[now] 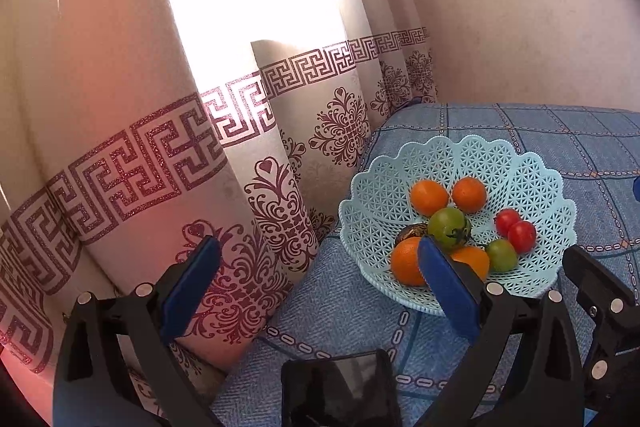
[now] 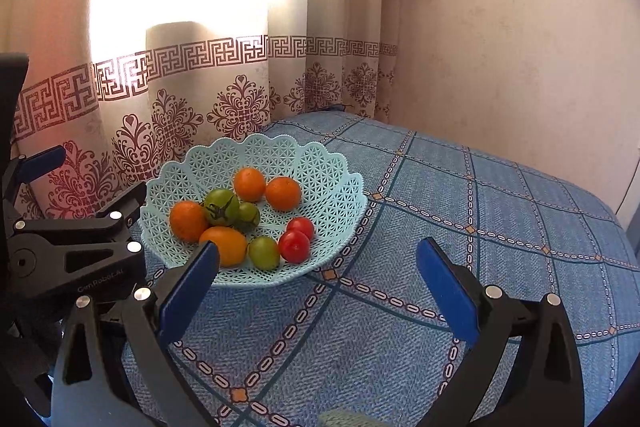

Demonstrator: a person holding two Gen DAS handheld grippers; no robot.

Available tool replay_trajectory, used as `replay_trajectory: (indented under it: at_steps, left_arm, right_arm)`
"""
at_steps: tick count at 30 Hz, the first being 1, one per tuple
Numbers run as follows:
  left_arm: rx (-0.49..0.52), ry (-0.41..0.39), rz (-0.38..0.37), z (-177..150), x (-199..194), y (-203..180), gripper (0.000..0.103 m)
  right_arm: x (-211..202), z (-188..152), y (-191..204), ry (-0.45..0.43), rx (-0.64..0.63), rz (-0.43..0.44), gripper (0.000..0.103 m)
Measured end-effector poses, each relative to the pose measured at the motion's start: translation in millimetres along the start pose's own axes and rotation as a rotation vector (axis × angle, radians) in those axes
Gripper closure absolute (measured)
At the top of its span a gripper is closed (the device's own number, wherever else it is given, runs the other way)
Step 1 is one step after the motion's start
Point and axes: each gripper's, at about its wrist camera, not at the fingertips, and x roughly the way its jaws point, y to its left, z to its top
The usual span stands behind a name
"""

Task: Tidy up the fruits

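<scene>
A pale blue lattice basket (image 1: 380, 187) (image 2: 280, 155) stands on the blue checked tablecloth (image 2: 440, 227) near its left edge. In it lie several oranges (image 1: 429, 197) (image 2: 249, 183), green tomatoes (image 1: 449, 229) (image 2: 221, 207) and two red tomatoes (image 1: 522, 237) (image 2: 294, 246). My left gripper (image 1: 320, 279) is open and holds nothing; its right finger hangs over the basket's near rim, its left finger stands before the curtain. My right gripper (image 2: 318, 287) is open too, above bare cloth just in front and right of the basket. Neither touches a fruit.
A patterned curtain (image 1: 240, 147) hangs close behind and left of the basket, with a plain wall (image 2: 520, 67) at the back right. A dark phone-like slab (image 1: 340, 387) shows at the bottom of the left wrist view. Bare cloth stretches right of the basket.
</scene>
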Motion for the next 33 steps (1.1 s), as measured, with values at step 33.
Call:
replay_trajectory:
  at_steps: [33]
  left_arm:
    - [0.051, -0.022, 0.019, 0.5, -0.3, -4.4, 0.003]
  right_arm:
    - [-3.3, -0.8, 2.5, -0.01, -0.03, -0.009, 0.005]
